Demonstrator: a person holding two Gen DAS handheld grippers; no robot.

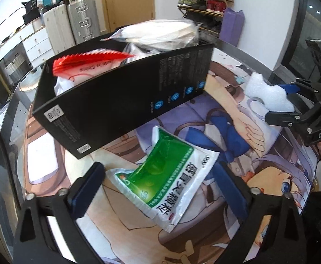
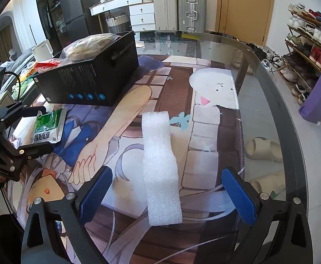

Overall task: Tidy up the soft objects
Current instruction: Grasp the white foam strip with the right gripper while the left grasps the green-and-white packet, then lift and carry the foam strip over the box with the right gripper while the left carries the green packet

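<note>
Soft packages fill the black box [image 1: 120,92] at the left of the glass table [image 2: 270,101]: a red-edged bag [image 1: 89,62] and a white bundle in clear plastic [image 1: 160,33] stick up over its rim. Just in front of the box, a green-and-white pouch [image 1: 162,182] lies flat on the printed mat [image 1: 237,132], between the wide-spread fingers of the left gripper [image 1: 160,189]; its pads do not press on it, and nothing is held. Further right, a strip of white foam [image 2: 160,167] lies lengthwise on the mat, well apart from the box. The right gripper [image 2: 162,195] hovers over it with both blue pads [image 2: 237,195] standing clear of the foam's sides, gripping nothing.
</note>
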